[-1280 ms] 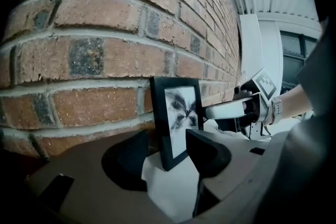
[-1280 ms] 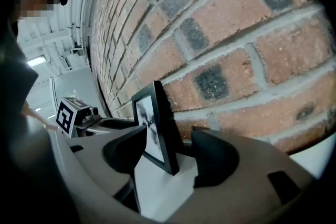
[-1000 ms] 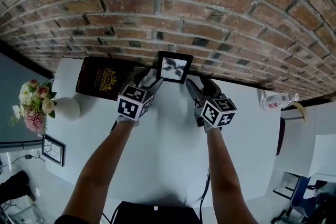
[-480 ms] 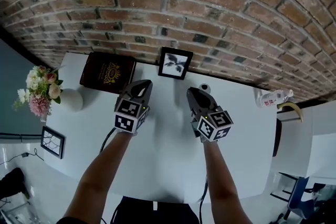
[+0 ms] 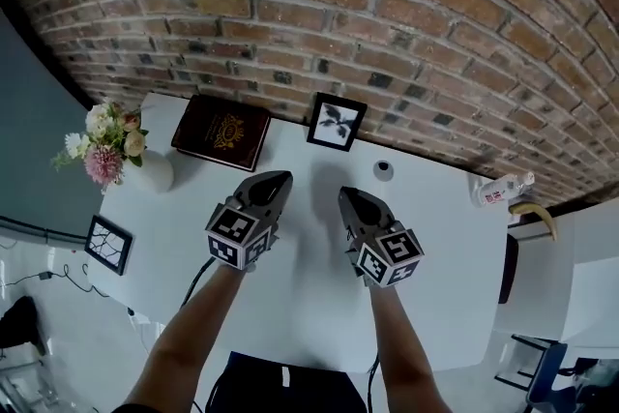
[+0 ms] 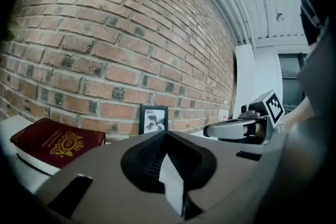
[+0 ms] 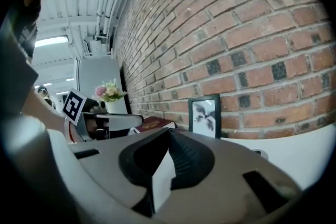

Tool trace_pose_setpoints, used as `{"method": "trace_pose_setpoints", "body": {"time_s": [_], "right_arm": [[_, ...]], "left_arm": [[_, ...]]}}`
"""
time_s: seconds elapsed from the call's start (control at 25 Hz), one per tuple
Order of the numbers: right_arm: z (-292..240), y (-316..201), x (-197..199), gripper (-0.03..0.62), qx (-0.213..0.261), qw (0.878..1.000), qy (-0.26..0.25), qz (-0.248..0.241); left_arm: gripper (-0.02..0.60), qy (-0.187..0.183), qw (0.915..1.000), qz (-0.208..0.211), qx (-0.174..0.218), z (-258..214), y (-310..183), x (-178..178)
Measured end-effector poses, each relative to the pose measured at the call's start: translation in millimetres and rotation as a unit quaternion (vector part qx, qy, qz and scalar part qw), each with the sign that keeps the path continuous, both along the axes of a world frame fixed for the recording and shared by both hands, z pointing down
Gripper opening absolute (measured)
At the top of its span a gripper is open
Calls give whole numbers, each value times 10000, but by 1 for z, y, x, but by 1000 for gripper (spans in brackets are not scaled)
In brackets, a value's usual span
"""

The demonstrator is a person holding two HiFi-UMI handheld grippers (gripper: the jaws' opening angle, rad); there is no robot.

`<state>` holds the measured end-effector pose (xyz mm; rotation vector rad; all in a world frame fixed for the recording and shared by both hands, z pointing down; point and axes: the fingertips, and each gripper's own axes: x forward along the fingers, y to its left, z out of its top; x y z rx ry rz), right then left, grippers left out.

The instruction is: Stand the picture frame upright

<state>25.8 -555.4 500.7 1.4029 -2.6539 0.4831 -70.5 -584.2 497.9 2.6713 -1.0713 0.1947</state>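
With the picture frame (image 5: 337, 122) upright against the brick wall (image 5: 387, 5) at the table's (image 5: 435, 237) twelve o'clock, the standing step looks done; the left gripper (image 5: 278, 179) and right gripper (image 5: 345, 197), apart from it toward six, have just closed their jaws on nothing, so only a clean retreat remains.

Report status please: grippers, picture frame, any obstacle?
Left gripper and right gripper just closed, both empty. Picture frame stands upright at the brick wall, untouched. Nothing in the way.
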Motion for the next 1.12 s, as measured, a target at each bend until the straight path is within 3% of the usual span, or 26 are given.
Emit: {"method": "trace_pose_setpoints", "body": {"time_s": [0.48, 0.8, 1.12], "right_arm": [[-49, 76, -20, 5, 302, 9987, 77, -406], [-71, 121, -14, 5, 494, 9980, -1, -392], [-81, 166, -14, 5, 757, 9961, 247, -372]], "left_arm": [[0, 327, 9993, 196, 59, -43, 88, 0], [0, 306, 9993, 55, 225, -57, 138, -2], [0, 288, 9983, -28, 507, -78, 181, -9]]}}
